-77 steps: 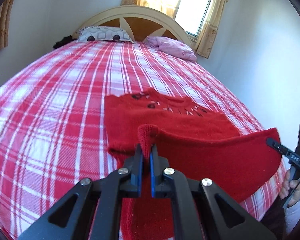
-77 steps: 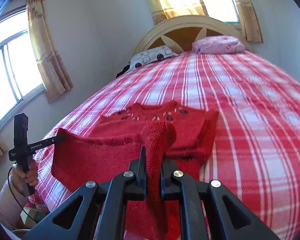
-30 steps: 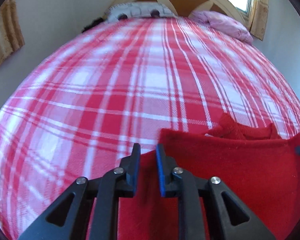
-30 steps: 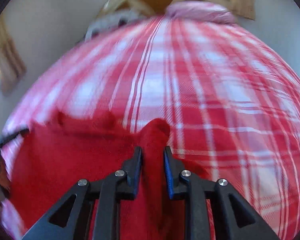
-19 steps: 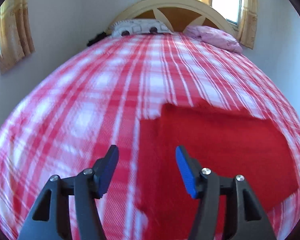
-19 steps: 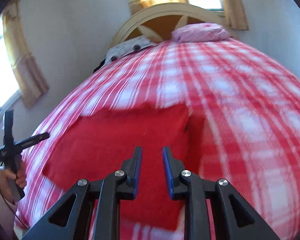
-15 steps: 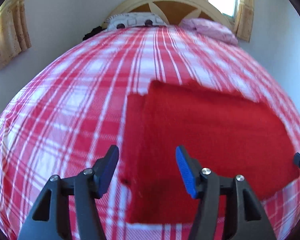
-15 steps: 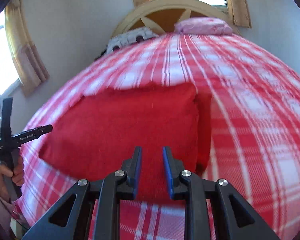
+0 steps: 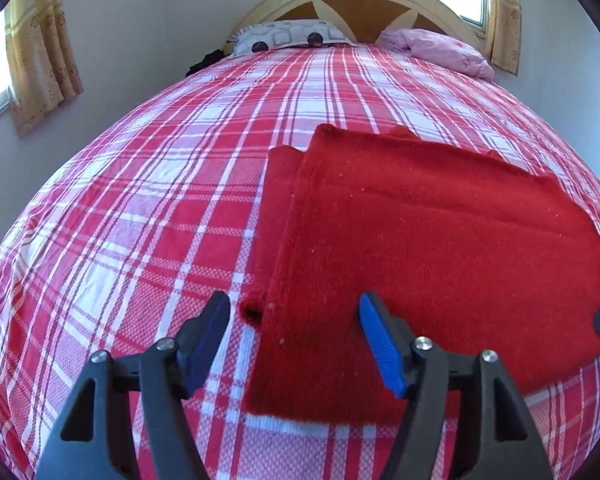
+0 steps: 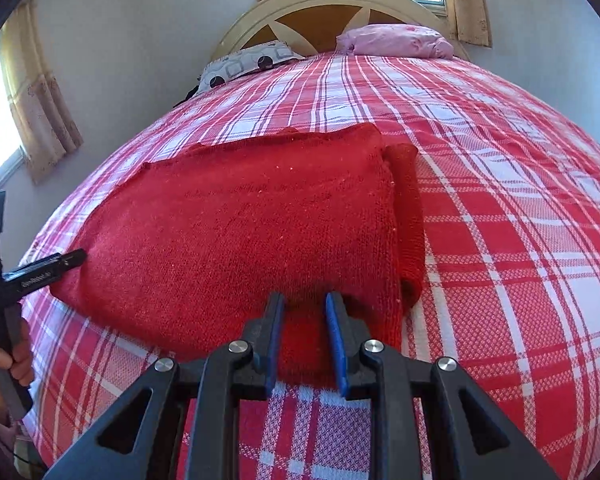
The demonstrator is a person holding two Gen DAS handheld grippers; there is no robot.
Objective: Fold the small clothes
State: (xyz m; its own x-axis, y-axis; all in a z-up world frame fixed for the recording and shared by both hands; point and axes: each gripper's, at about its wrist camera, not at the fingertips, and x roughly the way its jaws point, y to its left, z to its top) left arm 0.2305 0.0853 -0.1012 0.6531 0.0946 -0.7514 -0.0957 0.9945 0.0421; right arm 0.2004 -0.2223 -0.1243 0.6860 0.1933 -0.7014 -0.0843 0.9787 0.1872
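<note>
Two grippers are letting go: the left gripper [image 9: 294, 340] has just been opening wide, and the right gripper [image 10: 303, 340] is opening a little, nothing pinched in either. The red sweater [image 9: 440, 248] is now lying folded flat on the checked bed [image 9: 140, 220], so this fold looks done.

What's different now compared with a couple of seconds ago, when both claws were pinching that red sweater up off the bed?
Both grippers carried the hem over the top half and let go. The red sweater now lies folded flat on the plaid bedspread. The left gripper has just been opening, with nothing pinched; the right gripper stands slightly apart, gripping nothing. The pillows stayed put.
</note>
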